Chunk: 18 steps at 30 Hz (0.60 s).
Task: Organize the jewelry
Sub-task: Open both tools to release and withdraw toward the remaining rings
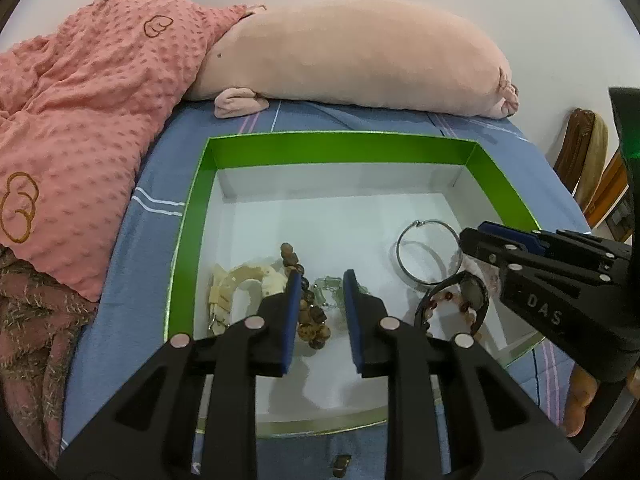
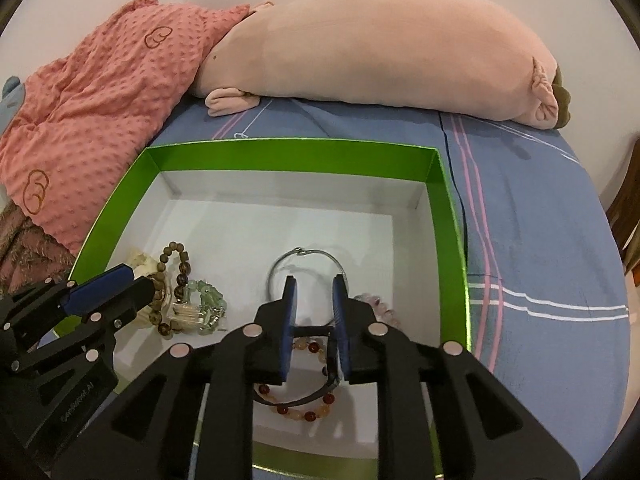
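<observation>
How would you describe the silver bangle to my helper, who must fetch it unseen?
Find the green-walled box on the blue bedsheet. On its white floor, the silver bangle lies toward the right, just ahead of the right gripper. It is the only plain, thin metal hoop; its neighbours are all beaded.

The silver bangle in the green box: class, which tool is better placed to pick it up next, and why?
Probably the right tool: its open tips sit just in front of the silver bangle. The left tool hovers over the brown bead bracelet instead.
</observation>
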Available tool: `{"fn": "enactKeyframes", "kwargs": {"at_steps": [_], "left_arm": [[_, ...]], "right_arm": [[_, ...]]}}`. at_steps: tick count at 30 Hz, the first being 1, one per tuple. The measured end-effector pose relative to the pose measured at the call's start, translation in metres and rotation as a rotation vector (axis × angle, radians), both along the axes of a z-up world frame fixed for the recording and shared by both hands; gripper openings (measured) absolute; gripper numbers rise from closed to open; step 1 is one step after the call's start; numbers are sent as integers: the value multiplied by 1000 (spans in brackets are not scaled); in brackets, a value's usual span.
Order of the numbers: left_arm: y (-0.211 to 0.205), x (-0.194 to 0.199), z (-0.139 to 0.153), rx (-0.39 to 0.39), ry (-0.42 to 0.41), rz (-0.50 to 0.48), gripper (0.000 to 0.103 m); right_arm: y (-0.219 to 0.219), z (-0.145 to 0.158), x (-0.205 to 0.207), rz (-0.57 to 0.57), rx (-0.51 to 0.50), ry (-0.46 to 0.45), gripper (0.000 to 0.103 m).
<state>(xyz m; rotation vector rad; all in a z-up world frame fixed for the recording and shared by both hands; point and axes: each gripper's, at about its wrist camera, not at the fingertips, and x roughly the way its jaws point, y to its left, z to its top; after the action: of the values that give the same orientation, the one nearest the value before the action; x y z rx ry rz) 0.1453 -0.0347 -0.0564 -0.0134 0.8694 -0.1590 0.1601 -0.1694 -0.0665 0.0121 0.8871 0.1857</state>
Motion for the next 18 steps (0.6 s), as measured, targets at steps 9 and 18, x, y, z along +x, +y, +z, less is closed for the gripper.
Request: {"fn": "enactKeyframes", "kwargs": {"at_steps": [9,18], "left_arm": [[0,-19,16,-1,-49,-12,30],[12,-48,40,30,72,-40,33]], "right_arm": [[2,30,-60,57,-30,-75,18],[-13,37,-138,140,-13,-24,46]]}}
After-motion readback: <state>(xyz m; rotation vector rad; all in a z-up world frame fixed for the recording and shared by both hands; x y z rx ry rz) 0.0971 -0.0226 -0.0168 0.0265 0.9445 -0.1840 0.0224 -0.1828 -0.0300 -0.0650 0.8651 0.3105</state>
